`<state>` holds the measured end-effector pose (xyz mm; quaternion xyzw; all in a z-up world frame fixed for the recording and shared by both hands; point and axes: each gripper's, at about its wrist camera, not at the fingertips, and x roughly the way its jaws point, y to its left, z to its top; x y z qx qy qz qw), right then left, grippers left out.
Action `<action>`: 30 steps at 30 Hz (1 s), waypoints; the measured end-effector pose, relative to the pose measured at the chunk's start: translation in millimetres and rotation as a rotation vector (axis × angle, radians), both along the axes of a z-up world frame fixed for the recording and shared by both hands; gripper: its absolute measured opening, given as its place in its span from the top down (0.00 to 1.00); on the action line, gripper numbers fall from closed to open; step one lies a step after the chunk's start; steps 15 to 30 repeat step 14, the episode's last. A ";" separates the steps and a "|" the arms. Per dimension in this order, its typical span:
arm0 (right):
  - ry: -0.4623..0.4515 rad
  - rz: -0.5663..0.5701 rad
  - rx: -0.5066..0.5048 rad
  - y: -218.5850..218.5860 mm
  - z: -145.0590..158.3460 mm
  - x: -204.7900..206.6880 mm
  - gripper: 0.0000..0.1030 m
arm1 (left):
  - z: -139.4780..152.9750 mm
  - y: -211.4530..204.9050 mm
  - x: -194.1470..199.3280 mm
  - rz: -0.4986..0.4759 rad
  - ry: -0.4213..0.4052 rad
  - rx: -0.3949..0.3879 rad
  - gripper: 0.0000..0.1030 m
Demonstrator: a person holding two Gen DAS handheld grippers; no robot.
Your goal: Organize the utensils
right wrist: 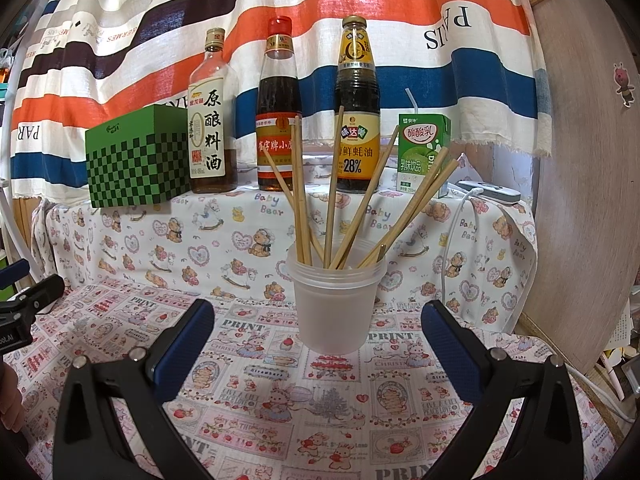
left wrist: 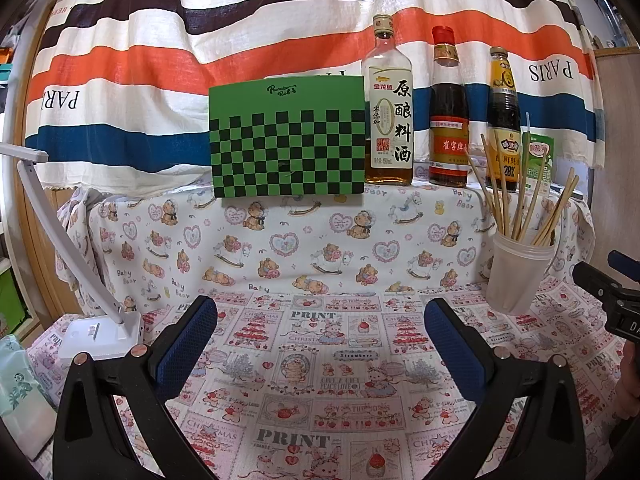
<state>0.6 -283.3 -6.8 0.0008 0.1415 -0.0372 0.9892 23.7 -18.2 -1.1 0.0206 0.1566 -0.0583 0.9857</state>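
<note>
Jaws on both grippers are spread wide w/ nothing between them: right gripper is lined up on the cup, left gripper is held over bare printed cloth further left. No contact w/ anything is seen on either side.

Cup is stood upright on the surface, just ahead of the right jaws and roughly centred in their gap, prob. so it can be approached straight on. The chopsticks are gathered inside it, tips down, butt ends up. Long axes are near vertical but fanned: some lean left, a couple are almost plumb, several lean hard right toward the milk carton. Fan is judged to come from loose fit in a wide cup.

Behind, on a raised shelf, three sauce bottles and a green checkered box are lined up, well apart from the cup. Since the chopsticks look all collected already, task is judged near done.
</note>
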 end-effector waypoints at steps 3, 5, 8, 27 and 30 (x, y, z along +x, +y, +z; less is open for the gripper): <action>0.000 -0.001 0.001 -0.1 0.1 -0.1 0.00 | -0.6 1.0 -0.3 0.002 0.000 -0.002 0.00; 0.000 0.000 0.001 -0.1 0.1 0.0 0.00 | -0.4 1.2 0.0 0.002 0.000 -0.001 0.00; 0.001 0.000 0.001 -0.1 0.2 0.0 0.00 | -0.3 1.3 0.1 0.001 0.001 -0.001 0.00; 0.001 0.000 0.001 -0.2 0.0 0.0 0.00 | -0.2 1.4 0.2 0.001 0.002 -0.002 0.00; 0.001 0.000 0.001 -0.2 0.0 0.0 0.00 | -0.2 1.4 0.2 0.001 0.002 -0.002 0.00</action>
